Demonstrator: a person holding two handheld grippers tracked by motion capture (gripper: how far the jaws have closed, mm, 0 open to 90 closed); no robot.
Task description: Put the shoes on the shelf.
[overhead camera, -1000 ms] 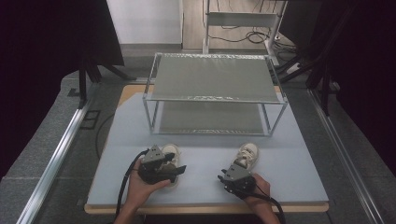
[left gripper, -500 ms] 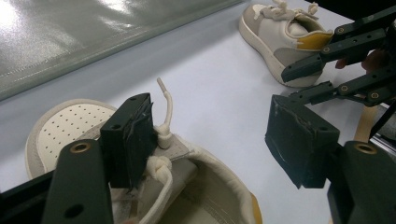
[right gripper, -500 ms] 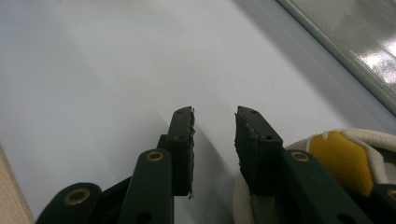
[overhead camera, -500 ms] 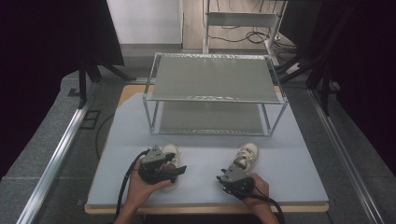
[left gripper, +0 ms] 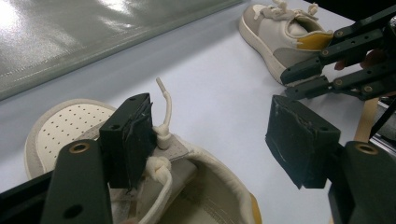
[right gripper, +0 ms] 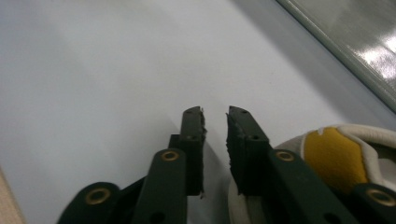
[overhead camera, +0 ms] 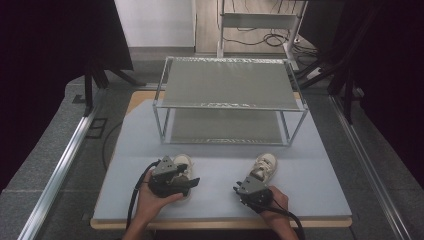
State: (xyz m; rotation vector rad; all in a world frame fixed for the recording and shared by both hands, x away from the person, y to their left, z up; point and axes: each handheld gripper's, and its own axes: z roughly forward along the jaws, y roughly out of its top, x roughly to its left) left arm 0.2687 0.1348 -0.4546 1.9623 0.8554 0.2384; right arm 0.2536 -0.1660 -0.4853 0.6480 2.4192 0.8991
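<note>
1. Left tool (left gripper: 210, 144) jaws wide apart over the left shoe (overhead camera: 182, 167); one jaw pad touches the lace knot (left gripper: 161, 135), nothing clamped.
2. Right tool (right gripper: 215, 116) jaws nearly together with a narrow gap, just been closing, nothing between them; the right shoe's (overhead camera: 264, 167) yellow-lined heel (right gripper: 331, 161) sits just beside one jaw.
3. Both shoes lie on the desk (overhead camera: 225, 165) near its front edge, left shoe toward the front-left, right shoe toward the front-right, well apart.
4. Rack (overhead camera: 230, 102) stands at the desk's back half, behind both shoes.
</note>
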